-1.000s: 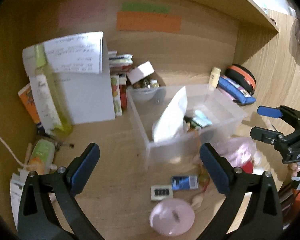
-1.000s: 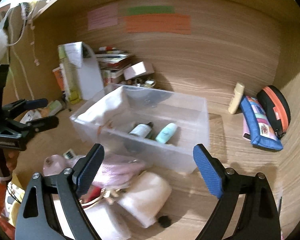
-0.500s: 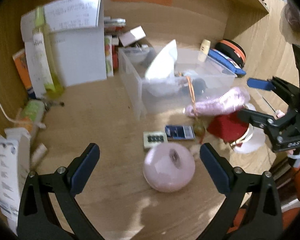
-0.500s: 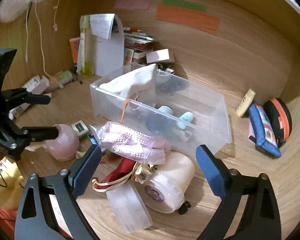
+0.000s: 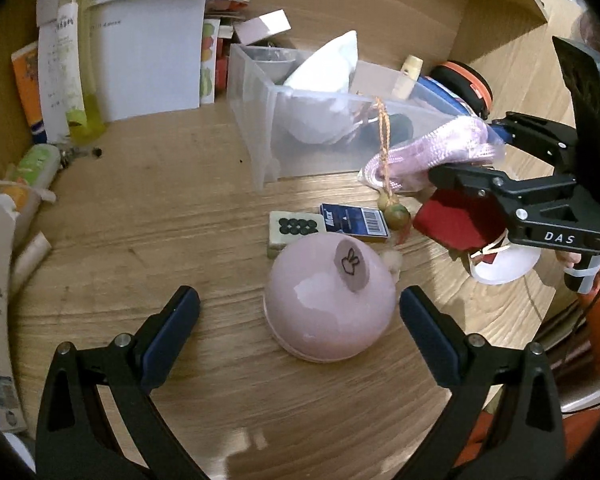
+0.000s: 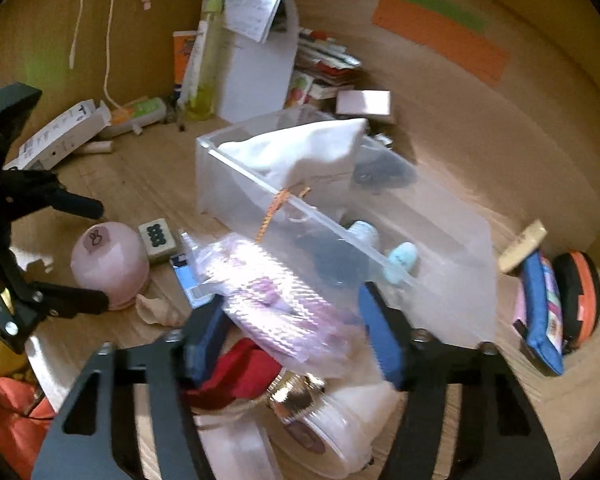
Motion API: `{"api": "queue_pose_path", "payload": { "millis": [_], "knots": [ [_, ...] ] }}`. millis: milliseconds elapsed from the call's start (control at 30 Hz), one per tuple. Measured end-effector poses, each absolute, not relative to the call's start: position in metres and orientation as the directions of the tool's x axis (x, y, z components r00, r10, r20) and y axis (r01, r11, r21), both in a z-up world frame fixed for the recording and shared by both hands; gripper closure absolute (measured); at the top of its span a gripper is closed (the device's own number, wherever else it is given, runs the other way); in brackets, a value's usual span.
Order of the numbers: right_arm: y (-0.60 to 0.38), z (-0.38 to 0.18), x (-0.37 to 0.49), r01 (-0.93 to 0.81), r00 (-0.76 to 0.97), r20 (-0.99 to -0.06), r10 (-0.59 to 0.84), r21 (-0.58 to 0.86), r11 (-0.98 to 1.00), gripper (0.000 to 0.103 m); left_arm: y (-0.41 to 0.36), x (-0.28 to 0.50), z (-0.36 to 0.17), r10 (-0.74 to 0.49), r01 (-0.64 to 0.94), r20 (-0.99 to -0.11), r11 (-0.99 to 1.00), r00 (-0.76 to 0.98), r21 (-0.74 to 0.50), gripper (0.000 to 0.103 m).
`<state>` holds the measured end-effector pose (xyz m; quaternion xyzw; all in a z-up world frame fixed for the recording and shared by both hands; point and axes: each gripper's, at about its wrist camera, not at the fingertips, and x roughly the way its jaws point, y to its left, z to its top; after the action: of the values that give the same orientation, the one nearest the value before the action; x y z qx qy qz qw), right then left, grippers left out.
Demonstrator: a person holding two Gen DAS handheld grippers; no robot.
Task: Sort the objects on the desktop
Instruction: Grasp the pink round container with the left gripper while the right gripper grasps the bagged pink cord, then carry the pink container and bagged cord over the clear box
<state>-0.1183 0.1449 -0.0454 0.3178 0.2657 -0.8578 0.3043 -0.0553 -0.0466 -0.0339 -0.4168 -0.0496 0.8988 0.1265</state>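
bin [image 5: 268, 120] clear plastic, rigid, back-centre of desk, already part full | pink dome [image 5: 328, 300] between my L gripper [image 5: 300, 320] jaws, spread wide, not touching; looks smooth, hard, prob slippery, take at widest girth | pink bag [image 6: 276, 300] soft, crinkly, light; my R gripper [image 6: 296, 332] closing round its middle, jaws at both sides, firm pinch unconfirmed

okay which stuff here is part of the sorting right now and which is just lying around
In play: pink packet in the right gripper; pink dome between the open left gripper fingers; clear bin.
Lying about: mahjong tile, blue box, pencil case.
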Motion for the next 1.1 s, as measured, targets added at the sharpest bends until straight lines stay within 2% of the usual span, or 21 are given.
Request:
{"api": "queue_pose_path", "payload": {
  "millis": [233,267,300,333,467,733,1100],
  "knots": [
    [0.144,-0.041,-0.123,0.704,-0.593,-0.711,-0.377,-0.230,-0.672,0.066,-0.037,-0.053,-0.038,0.266,-0.194,-0.721,-0.964,-0.639,-0.184,0.003],
    [0.146,-0.038,-0.123,0.696,-0.598,-0.707,-0.378,-0.224,-0.682,0.069,-0.035,-0.051,-0.039,0.272,-0.201,-0.721,-0.962,-0.637,-0.185,0.009],
    [0.148,-0.037,-0.124,0.686,-0.605,-0.703,-0.374,-0.221,-0.693,0.070,-0.032,-0.052,-0.040,0.276,-0.210,-0.725,-0.960,-0.631,-0.183,0.020],
    [0.150,-0.035,-0.126,0.680,-0.605,-0.704,-0.372,-0.214,-0.701,0.070,-0.030,-0.053,-0.041,0.277,-0.217,-0.731,-0.960,-0.623,-0.178,0.025],
    [0.163,-0.029,-0.133,0.662,-0.590,-0.709,-0.386,-0.151,-0.734,0.072,-0.025,-0.053,-0.043,0.263,-0.215,-0.734,-0.963,-0.626,-0.161,0.039],
    [0.184,-0.006,-0.129,0.645,-0.607,-0.666,-0.434,-0.093,-0.759,0.076,-0.024,-0.050,-0.046,0.261,-0.185,-0.712,-0.965,-0.651,-0.184,0.039],
    [0.203,0.019,-0.125,0.641,-0.626,-0.597,-0.501,-0.029,-0.767,0.079,-0.023,-0.050,-0.006,0.260,-0.184,-0.628,-0.965,-0.733,-0.185,0.039]
  ]
}}
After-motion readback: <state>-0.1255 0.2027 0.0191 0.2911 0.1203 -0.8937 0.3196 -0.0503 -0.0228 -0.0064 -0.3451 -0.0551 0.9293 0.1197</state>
